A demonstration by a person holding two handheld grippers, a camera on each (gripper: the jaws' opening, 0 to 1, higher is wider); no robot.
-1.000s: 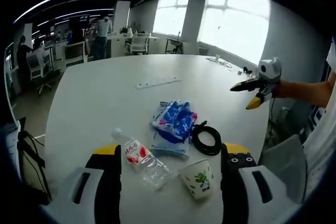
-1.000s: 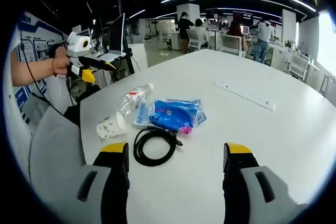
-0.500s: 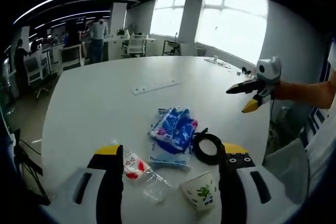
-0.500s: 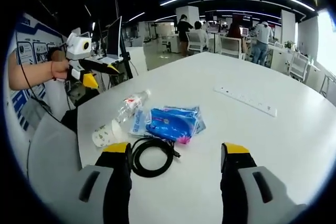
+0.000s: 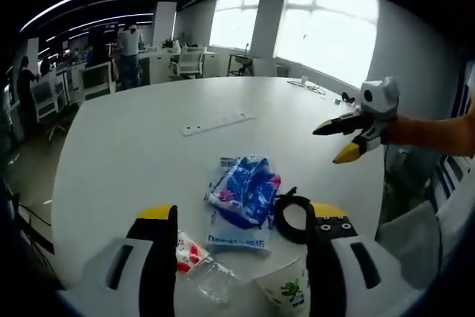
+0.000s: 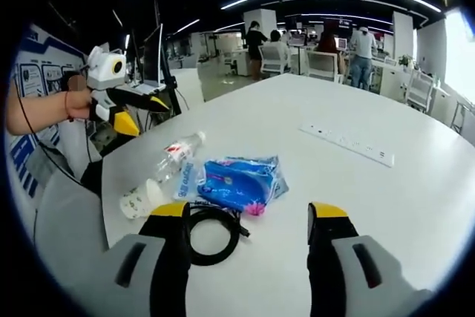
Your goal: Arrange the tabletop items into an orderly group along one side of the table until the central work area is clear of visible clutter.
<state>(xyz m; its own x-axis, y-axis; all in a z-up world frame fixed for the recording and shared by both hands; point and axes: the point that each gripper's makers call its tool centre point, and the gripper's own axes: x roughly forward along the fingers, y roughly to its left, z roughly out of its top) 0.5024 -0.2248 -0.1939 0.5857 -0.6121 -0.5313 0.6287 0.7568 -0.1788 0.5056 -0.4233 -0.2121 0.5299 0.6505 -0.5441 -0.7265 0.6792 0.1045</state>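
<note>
Plainly, both grippers hang above the white table (image 6: 415,206) with jaws spread wide and nothing between them. In the left gripper view, the left gripper (image 5: 241,217) looks down its jaws at the cluster: the clear water bottle (image 5: 202,266) lies on its side low between the jaws, close to the left one, with the paper cup (image 5: 286,291) toppled beside it near the right jaw. Just beyond sit the blue plastic packet (image 5: 243,191) and the coiled black cable (image 5: 294,213), touching or nearly so. The bottle's long axis runs slantwise across the jaw line, its cap end pointing away from the cup. In the right gripper view, the right gripper (image 6: 245,217) has the cable (image 6: 211,229) partly behind its left jaw, the packet (image 6: 236,182) just ahead, the bottle (image 6: 172,159) and cup (image 6: 137,200) farther left. A white power strip (image 6: 347,144) lies well apart, toward the table's middle. Judging by this, the left gripper is nearer bottle and cup, the right nearer cable and strip.
</note>
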